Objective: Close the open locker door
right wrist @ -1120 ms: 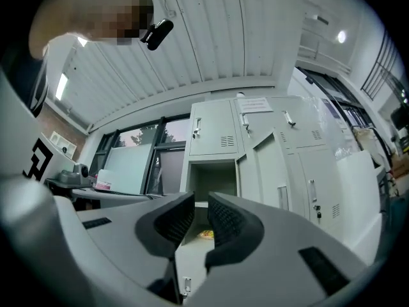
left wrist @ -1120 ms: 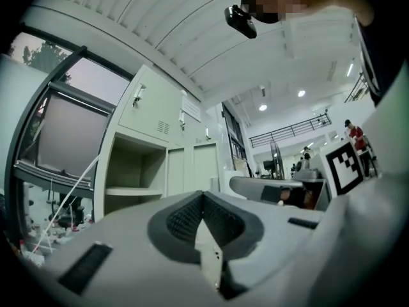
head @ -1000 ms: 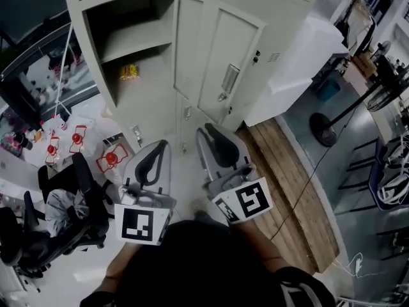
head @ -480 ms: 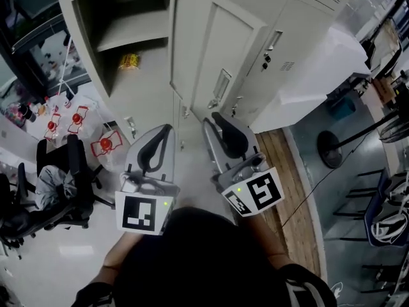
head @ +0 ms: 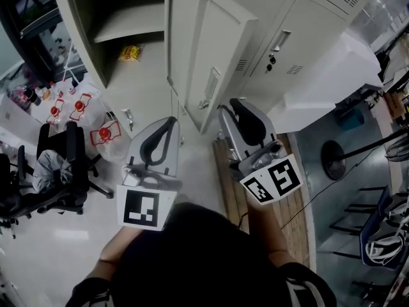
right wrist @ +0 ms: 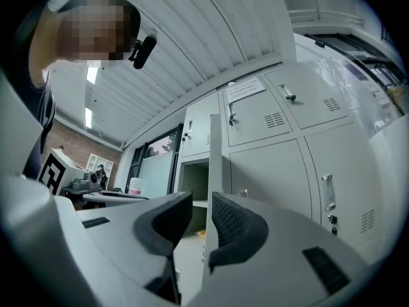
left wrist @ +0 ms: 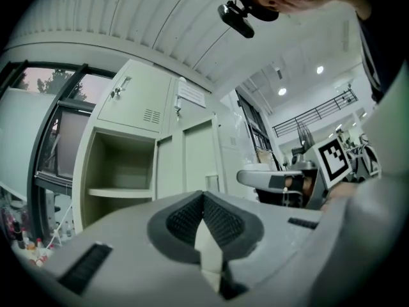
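Yellow packet (head: 130,53) in the open locker (head: 121,5) too small to identify; locker top cut off

Open floor (head: 199,171) lies before the locker door (head: 217,50); a chair (head: 75,155) stands left.

Locker door (head: 216,56) — matt painted metal

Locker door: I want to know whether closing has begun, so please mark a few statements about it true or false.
1. The locker door stands open. True.
2. A yellow packet lies in the open compartment. True.
3. The right gripper is clamped on the door's handle. False: its jaws are apart and opening, with nothing gripped between them.
4. The left gripper has its jaws wide apart. False: they are together, with nothing held.
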Action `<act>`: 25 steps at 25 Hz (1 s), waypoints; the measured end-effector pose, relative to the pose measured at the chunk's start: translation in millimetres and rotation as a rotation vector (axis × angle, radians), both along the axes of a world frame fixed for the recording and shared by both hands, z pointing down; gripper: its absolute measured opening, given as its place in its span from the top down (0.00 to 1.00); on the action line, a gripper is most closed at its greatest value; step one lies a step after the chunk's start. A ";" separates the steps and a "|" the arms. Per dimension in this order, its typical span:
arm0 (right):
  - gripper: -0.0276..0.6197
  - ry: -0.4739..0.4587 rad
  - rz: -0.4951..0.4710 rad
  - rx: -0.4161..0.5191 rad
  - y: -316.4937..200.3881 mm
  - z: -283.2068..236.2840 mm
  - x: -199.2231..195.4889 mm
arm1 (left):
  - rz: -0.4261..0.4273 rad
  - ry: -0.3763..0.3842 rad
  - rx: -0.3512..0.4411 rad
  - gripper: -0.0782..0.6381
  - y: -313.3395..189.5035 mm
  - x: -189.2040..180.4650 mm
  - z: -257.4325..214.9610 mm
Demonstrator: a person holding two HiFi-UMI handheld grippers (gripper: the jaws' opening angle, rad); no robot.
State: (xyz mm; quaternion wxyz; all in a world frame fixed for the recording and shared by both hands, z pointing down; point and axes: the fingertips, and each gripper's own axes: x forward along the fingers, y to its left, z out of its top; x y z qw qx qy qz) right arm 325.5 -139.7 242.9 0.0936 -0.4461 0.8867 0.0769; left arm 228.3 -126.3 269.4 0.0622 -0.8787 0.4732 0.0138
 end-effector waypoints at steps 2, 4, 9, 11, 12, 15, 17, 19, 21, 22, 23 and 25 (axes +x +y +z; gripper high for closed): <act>0.81 -0.007 -0.052 -0.022 -6.3 2.0 3.5 | 0.006 -0.012 0.002 0.89 -3.8 6.0 -1.0; 0.80 -0.039 -0.118 -0.048 -10.4 3.4 6.8 | 0.019 -0.021 -0.002 0.89 -7.2 12.9 -1.1; 0.77 -0.001 -0.242 -0.078 -18.3 11.8 10.8 | 0.042 -0.034 -0.012 0.89 -15.7 27.8 -1.6; 0.76 0.020 -0.284 -0.090 -22.1 17.2 11.2 | 0.045 -0.041 -0.011 0.89 -17.4 31.4 -1.4; 0.76 0.025 -0.303 -0.095 -24.5 19.6 11.5 | 0.045 -0.043 -0.013 0.89 -18.2 32.5 -0.8; 0.73 0.046 -0.356 -0.110 -32.6 27.8 9.6 | 0.040 -0.044 -0.019 0.89 -20.0 33.1 1.7; 0.69 0.059 -0.395 -0.123 -37.5 33.3 6.7 | 0.034 -0.048 -0.023 0.89 -21.1 31.7 3.0; 0.66 0.064 -0.438 -0.136 -41.9 37.1 3.8 | 0.024 -0.051 -0.023 0.89 -22.9 29.7 3.2; 0.65 0.073 -0.474 -0.145 -46.0 40.6 1.1 | 0.016 -0.052 -0.021 0.89 -24.9 28.0 3.0; 0.64 0.079 -0.493 -0.150 -47.7 42.2 -0.2 | 0.013 -0.052 -0.022 0.89 -25.8 27.3 3.1; 0.64 0.081 -0.512 -0.156 -49.0 43.8 -1.4 | 0.010 -0.052 -0.023 0.89 -26.7 26.6 3.3; 0.64 0.077 -0.546 -0.167 -51.4 46.5 -2.7 | 0.004 -0.052 -0.027 0.89 -28.2 24.4 3.8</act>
